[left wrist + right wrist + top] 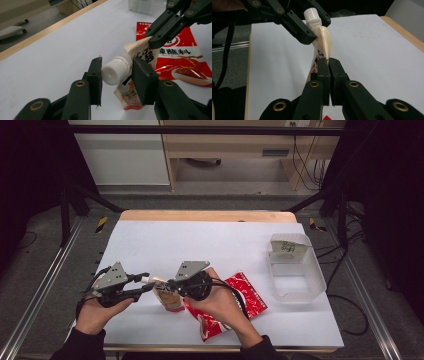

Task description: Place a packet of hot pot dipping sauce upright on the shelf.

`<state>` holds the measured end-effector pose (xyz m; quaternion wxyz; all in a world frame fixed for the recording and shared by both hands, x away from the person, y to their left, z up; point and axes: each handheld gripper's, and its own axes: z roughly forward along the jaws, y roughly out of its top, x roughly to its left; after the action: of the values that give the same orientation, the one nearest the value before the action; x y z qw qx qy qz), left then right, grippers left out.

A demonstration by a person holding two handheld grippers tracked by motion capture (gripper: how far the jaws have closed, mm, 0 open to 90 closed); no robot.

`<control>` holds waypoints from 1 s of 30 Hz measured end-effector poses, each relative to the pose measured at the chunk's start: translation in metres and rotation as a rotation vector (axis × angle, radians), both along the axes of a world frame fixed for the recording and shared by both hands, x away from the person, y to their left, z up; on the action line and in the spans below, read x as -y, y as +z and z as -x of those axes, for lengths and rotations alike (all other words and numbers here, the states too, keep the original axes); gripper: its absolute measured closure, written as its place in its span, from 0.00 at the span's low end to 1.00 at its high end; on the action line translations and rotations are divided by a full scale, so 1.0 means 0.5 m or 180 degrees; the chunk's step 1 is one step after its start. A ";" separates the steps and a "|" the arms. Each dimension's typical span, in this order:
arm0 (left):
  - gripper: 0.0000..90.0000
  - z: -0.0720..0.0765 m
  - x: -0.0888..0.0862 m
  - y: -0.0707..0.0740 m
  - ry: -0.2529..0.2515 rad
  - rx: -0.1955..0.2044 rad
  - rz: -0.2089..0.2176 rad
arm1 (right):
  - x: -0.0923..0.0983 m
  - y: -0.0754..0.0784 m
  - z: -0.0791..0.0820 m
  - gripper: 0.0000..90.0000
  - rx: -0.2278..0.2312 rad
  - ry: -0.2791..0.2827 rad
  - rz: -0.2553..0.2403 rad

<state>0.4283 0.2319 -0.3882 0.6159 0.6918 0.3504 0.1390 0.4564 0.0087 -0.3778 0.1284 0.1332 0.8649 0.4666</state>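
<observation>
A cream sauce pouch (pixel 169 300) with a white screw cap (pixel 116 70) is held up off the white table sheet (pixel 200 245) near its front edge. My right gripper (pixel 328 61) is shut on the pouch's flat upper edge, pinching it between both pads. My left gripper (pixel 116 65) comes in from the left, its two jaws pressed against either side of the cap. In the high view the left gripper (pixel 145 284) and the right gripper (pixel 169 284) meet tip to tip over the pouch. The cap (pixel 311 13) points up and away in the right gripper view.
A red sauce packet (pixel 247 297) lies flat on the sheet under my right hand. A clear plastic container (pixel 316 275) stands at the right side of the table, a small item in its far end. The wooden table edge (pixel 205 215) runs along the back.
</observation>
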 end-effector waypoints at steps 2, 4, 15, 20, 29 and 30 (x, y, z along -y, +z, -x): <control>0.74 0.004 0.003 0.005 -0.0073 -0.0028 0.0023 | 0.003 0.001 0.000 0.98 -0.0003 -0.0039 0.0075; 0.75 0.008 0.011 0.007 -0.0102 -0.0046 0.0044 | 0.007 0.002 0.002 0.97 0.0005 -0.0051 0.0128; 0.81 0.027 0.033 0.023 -0.0262 -0.0032 -0.0045 | 0.019 0.021 0.007 0.86 0.0087 -0.0034 0.0488; 0.81 0.032 0.030 0.032 -0.0292 0.0007 -0.0039 | 0.014 0.043 0.005 0.68 0.0204 -0.0004 0.0729; 0.82 0.035 0.028 0.036 -0.0307 0.0028 -0.0042 | -0.024 0.072 -0.005 0.42 0.0347 0.0186 0.1136; 0.82 0.036 0.028 0.037 -0.0313 0.0029 -0.0041 | -0.029 0.073 -0.007 0.40 0.0344 0.0213 0.1177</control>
<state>0.4104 0.2179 -0.3696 0.6191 0.7115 0.3122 0.1140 0.4598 0.0231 -0.3414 0.1813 0.0533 0.9317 0.3103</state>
